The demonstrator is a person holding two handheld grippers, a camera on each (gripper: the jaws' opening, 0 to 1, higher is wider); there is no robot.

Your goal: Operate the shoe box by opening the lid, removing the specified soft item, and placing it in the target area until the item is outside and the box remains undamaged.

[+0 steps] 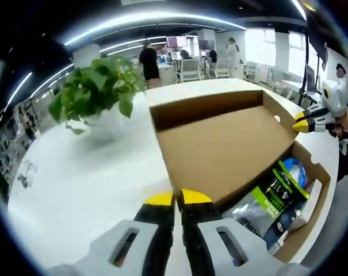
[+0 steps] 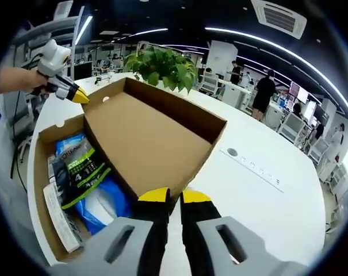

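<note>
Both grippers are pinching the lid (image 2: 148, 144): left gripper (image 1: 178, 198), right gripper (image 2: 169, 195). Lying inside the box (image 2: 40, 172), the bag (image 2: 81, 167) is looking soft, light, slippery; I'd be grabbing its upper edge.

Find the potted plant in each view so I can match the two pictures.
Left gripper view: plant sits upper left, left of the raised box lid.
Right gripper view: plant sits top centre, behind the lid's far edge.
Shared landmark: the green-and-black packet inside the box.
</note>
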